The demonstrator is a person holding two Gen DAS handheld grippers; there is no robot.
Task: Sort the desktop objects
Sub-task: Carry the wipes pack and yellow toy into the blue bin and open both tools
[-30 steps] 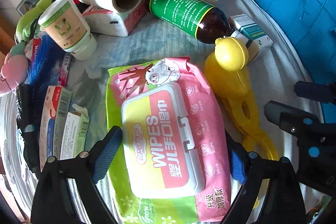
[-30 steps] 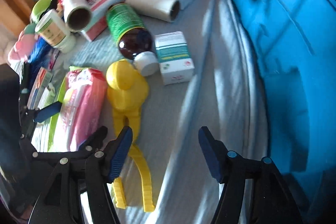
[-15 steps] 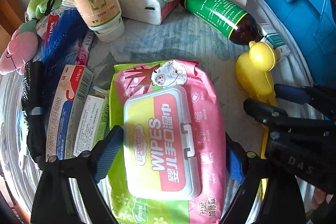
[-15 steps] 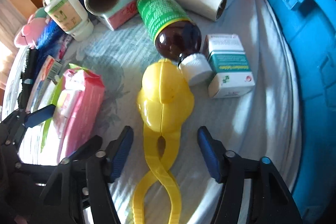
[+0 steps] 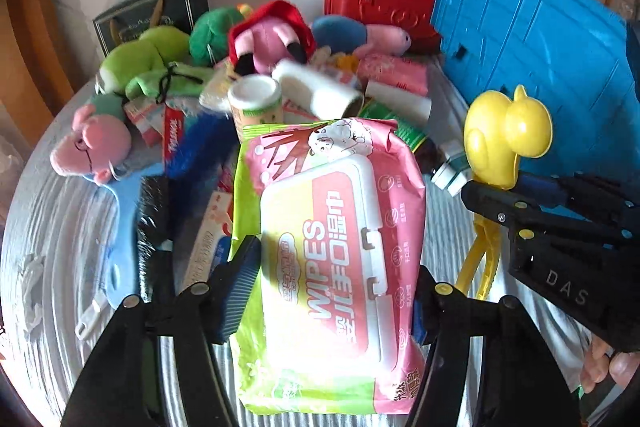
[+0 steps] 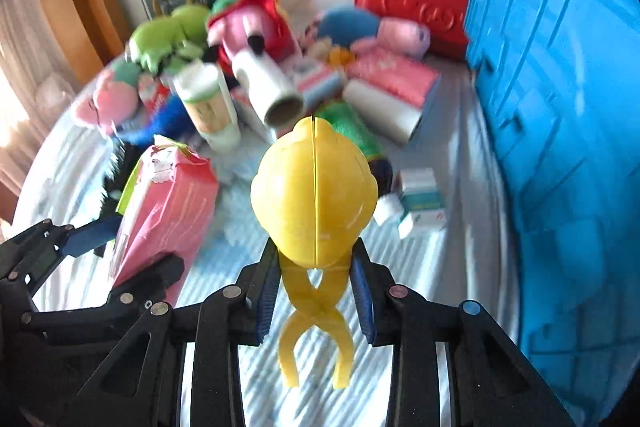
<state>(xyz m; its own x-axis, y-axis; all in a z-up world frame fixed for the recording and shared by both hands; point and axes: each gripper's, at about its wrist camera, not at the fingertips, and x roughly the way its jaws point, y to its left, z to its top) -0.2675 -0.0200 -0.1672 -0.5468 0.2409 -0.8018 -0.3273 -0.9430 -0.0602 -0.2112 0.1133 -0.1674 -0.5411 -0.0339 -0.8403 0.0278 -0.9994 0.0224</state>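
1. Your left gripper (image 5: 334,283) is closing, its pads pressing both long edges of the pink wipes pack (image 5: 340,251), held above the cluttered bedsheet (image 5: 52,227).
2. Your right gripper (image 6: 316,291) is closing on the yellow duck-shaped clamp (image 6: 314,195), pinching just below its head, beside the blue crate (image 6: 560,107).

Pink-green wipes pack (image 5: 340,259), yellow duck tongs (image 6: 314,195) — blue crate (image 6: 560,107)

My left black two-finger gripper with blue ribbed pads (image 5: 336,291) tilts downward, its jaws closing with a load pinched between both pads. My right black gripper with blue pads (image 6: 316,295) is closing too, pads clamped on its load, a fingertip (image 5: 624,367) showing behind its body.
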